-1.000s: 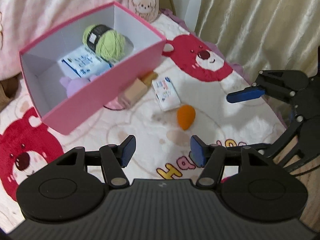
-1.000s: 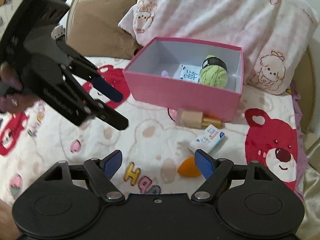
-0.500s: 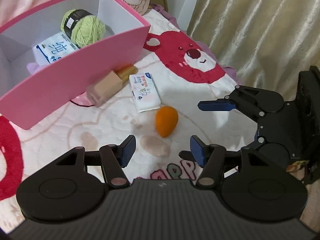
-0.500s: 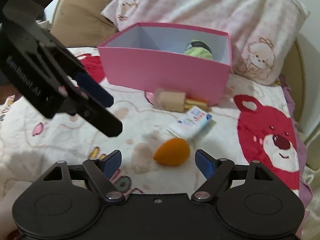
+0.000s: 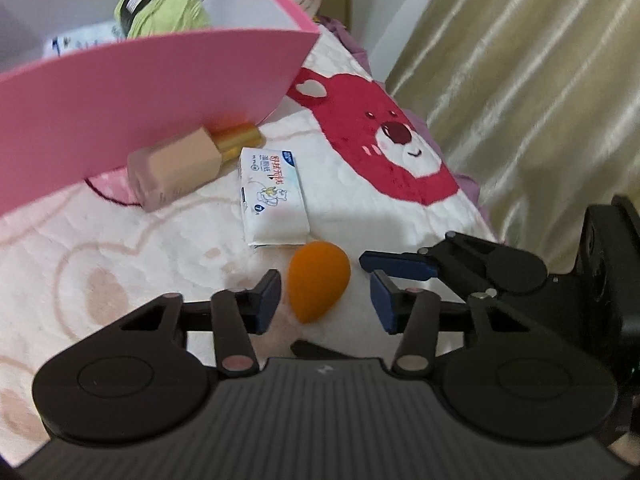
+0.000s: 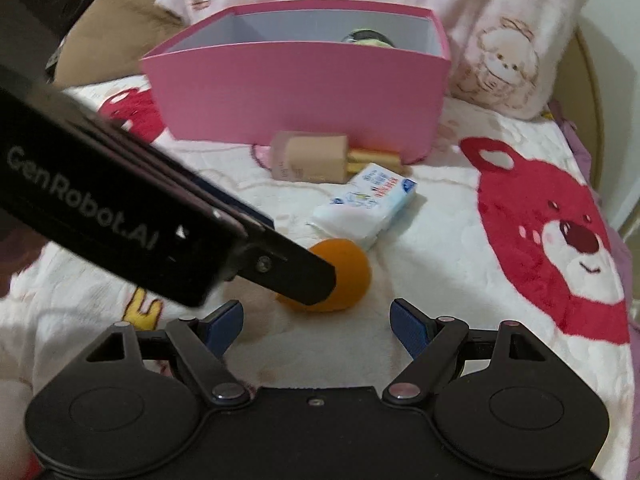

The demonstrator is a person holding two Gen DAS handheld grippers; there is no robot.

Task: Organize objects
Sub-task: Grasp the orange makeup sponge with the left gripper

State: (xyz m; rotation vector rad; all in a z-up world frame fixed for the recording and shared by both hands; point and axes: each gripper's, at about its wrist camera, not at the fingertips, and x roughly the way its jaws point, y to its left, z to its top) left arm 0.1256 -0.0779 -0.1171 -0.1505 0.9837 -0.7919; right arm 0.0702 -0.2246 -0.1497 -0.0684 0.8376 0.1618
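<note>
An orange egg-shaped sponge [image 5: 318, 278] lies on the bear-print blanket; it also shows in the right wrist view [image 6: 348, 276]. My left gripper [image 5: 324, 300] is open with its fingers on either side of the sponge, not closed on it. My right gripper [image 6: 316, 322] is open and empty, just short of the sponge. A white tissue pack [image 5: 272, 196] and a beige bottle with a gold cap [image 5: 180, 168] lie beside the pink box [image 5: 132, 108]. The box holds green yarn [image 5: 164, 12] and another tissue pack.
The left gripper's body [image 6: 120, 208] crosses the right wrist view and hides part of the sponge. The right gripper's fingers [image 5: 400, 266] sit close to the sponge's right. A pillow [image 6: 500, 20] lies behind the box. A curtain [image 5: 540, 80] hangs at the bed's right edge.
Both grippers have moved down and in toward the orange sponge. My left fingers now straddle it. The box and other items have not moved.
</note>
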